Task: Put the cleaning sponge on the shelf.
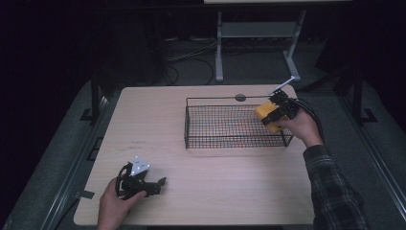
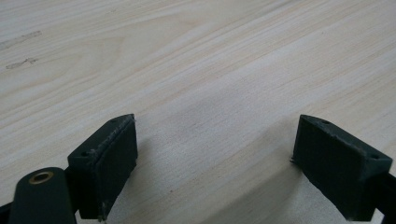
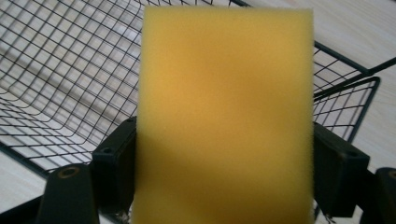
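Note:
A yellow sponge [image 3: 226,116] sits clamped between the two black jaws of my right gripper [image 3: 224,172], which is shut on it. In the high view that gripper [image 1: 273,114] holds the sponge [image 1: 265,111] over the right end of a black wire basket [image 1: 230,142]. The basket's mesh [image 3: 60,70] lies just behind and below the sponge in the right gripper view. My left gripper [image 1: 160,183] rests low near the table's front left, held by a hand. Its jaws [image 2: 215,168] stand wide apart over bare wood, with nothing between them.
The light wooden table [image 1: 158,120] carries the basket at its back right. A dark round spot [image 1: 240,97] marks the table's far edge. Beyond the table stand a white metal stand [image 1: 253,33] and cables on the dark floor.

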### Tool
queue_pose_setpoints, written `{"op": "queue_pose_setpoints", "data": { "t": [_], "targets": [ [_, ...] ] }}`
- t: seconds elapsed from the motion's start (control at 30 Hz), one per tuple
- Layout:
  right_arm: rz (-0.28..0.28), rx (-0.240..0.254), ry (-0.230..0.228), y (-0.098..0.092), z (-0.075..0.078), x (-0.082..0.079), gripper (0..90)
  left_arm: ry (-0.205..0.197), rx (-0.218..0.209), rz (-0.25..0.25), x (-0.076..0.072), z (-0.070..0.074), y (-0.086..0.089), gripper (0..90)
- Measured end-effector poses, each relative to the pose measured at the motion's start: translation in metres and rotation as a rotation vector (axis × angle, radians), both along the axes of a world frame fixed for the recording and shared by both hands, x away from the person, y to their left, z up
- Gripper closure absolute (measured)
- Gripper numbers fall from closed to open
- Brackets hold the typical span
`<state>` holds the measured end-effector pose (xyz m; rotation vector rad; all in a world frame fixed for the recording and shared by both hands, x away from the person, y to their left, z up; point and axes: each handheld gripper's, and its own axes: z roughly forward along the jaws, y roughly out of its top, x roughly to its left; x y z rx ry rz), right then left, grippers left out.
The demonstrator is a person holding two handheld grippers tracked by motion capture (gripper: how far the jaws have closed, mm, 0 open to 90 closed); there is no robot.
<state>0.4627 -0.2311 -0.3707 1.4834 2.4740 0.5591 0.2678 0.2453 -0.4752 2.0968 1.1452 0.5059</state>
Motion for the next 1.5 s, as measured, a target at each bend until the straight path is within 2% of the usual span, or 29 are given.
{"op": "queue_pose_setpoints", "data": {
  "t": [0.23, 0.6, 0.7, 0.9, 1.03, 1.2, 1.5],
  "targets": [
    [-0.004, 0.0, 0.024, 0.003, -0.016, 0.005, 22.3, 0.0, 0.0, 0.0, 0.0, 0.0, 0.0, 12.9],
    [-0.004, -0.008, 0.05, 0.005, -0.03, 0.007, 22.2, 0.0, 0.0, 0.0, 0.0, 0.0, 0.0, 12.9],
    [-0.003, -0.023, 0.061, 0.007, -0.034, 0.008, 22.1, 0.0, 0.0, 0.0, 0.0, 0.0, 0.0, 12.9],
    [-0.001, -0.023, 0.071, 0.007, -0.037, 0.008, 21.7, 0.0, 0.0, 0.0, 0.0, 0.0, 0.0, 12.9],
    [-0.006, -0.026, 0.076, 0.006, -0.037, 0.008, 16.9, 0.0, 0.0, 0.0, 0.0, 0.0, 0.0, 12.9],
    [-0.005, -0.032, 0.074, 0.006, -0.037, 0.008, 16.5, 0.0, 0.0, 0.0, 0.0, 0.0, 0.0, 12.9],
    [-0.003, -0.019, 0.06, 0.004, -0.03, 0.004, 16.6, 0.001, 0.0, 0.0, 0.0, 0.0, 0.0, 12.9]
  ]
}}
